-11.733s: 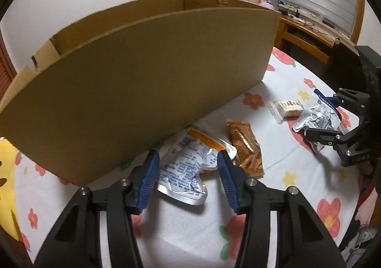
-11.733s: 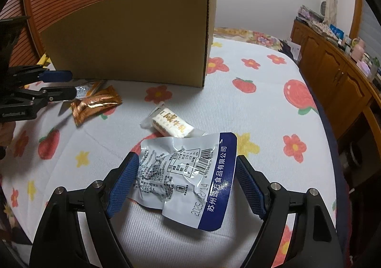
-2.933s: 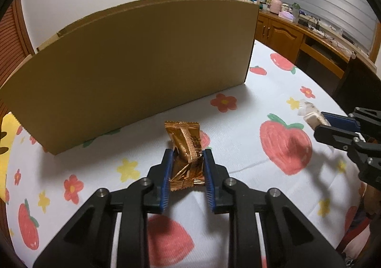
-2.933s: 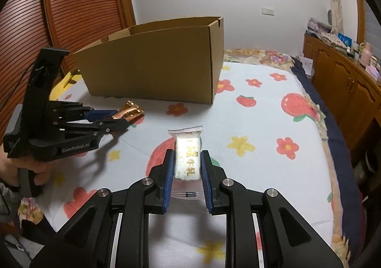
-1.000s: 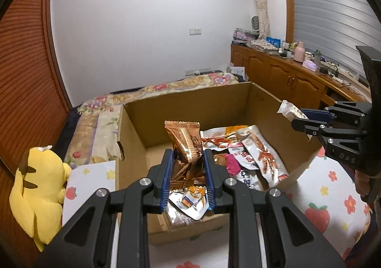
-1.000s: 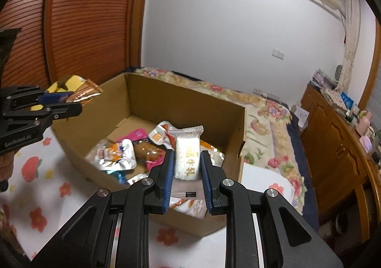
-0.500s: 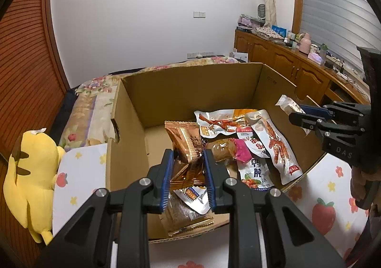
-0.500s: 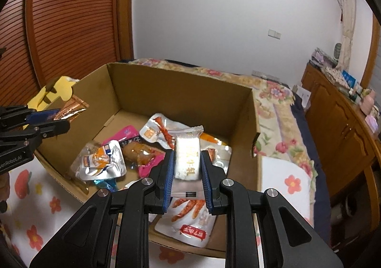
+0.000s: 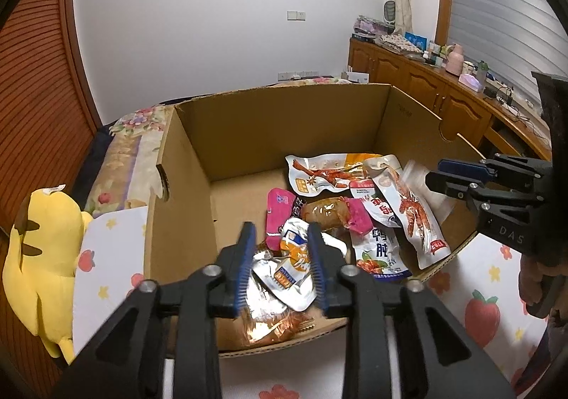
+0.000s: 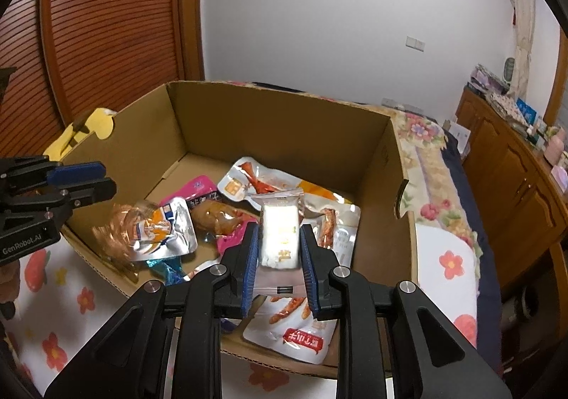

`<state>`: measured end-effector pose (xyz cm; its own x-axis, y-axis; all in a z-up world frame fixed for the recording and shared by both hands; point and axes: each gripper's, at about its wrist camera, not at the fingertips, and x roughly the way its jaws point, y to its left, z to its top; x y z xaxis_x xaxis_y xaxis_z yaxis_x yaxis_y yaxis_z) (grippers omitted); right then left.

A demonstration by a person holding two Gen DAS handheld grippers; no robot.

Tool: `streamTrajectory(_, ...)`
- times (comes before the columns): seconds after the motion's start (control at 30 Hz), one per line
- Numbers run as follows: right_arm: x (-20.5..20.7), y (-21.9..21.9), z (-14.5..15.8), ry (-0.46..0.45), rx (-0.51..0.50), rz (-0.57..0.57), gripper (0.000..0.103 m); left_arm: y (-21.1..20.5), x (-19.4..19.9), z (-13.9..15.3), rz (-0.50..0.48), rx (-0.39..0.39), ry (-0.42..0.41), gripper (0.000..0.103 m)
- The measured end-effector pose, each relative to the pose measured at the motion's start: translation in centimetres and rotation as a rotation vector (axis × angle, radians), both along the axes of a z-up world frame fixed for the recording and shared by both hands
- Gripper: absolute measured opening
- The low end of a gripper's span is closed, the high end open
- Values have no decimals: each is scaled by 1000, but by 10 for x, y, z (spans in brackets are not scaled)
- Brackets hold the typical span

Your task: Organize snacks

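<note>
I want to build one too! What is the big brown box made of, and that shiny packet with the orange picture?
The big brown box looks like plain matte cardboard: dull brown walls, creased folds, raw cut edges. The shiny packet looks like silvery foil or foil-coated plastic: it crinkles and glints like a mirror. Which of the two, I can't tell.

Yellow plush toy (image 9: 39, 242) beside flowered bedspread (image 9: 106, 257), wooden sideboard (image 9: 426, 79) with clutter, perhaps bottles, slatted wardrobe door (image 10: 113, 26).

A bed (image 9: 497, 278) covered by a white sheet printed with flowers and strawberries carries an open cardboard box (image 9: 184, 193) of snack packets. A yellow plush toy (image 9: 42, 242) lies at the box's nine o'clock.
</note>
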<state>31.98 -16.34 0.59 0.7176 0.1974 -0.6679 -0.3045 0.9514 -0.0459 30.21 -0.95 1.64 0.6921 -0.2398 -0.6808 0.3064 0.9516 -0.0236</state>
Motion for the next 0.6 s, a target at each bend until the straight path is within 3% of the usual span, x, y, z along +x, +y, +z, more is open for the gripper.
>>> streamTrajectory(0.13,-4,-2,1,-6,17,2,27,3,-5,3,8,-16,-14,50)
streamTrajectory(0.33,-32,2,10,-62,48,13,35,1,-25,11,20,5,-80,53)
streamTrajectory(0.4,-46,4,12,-87,58,14,37,-1,-31,14,21,7,-103,59)
streamTrajectory(0.5,-64,5,16,-119,73,9,48,-3,-43,19,22,8,-144,74)
streamTrajectory(0.6,-82,4,21,-161,85,-3,58,-5,-56,24,24,20,-182,75)
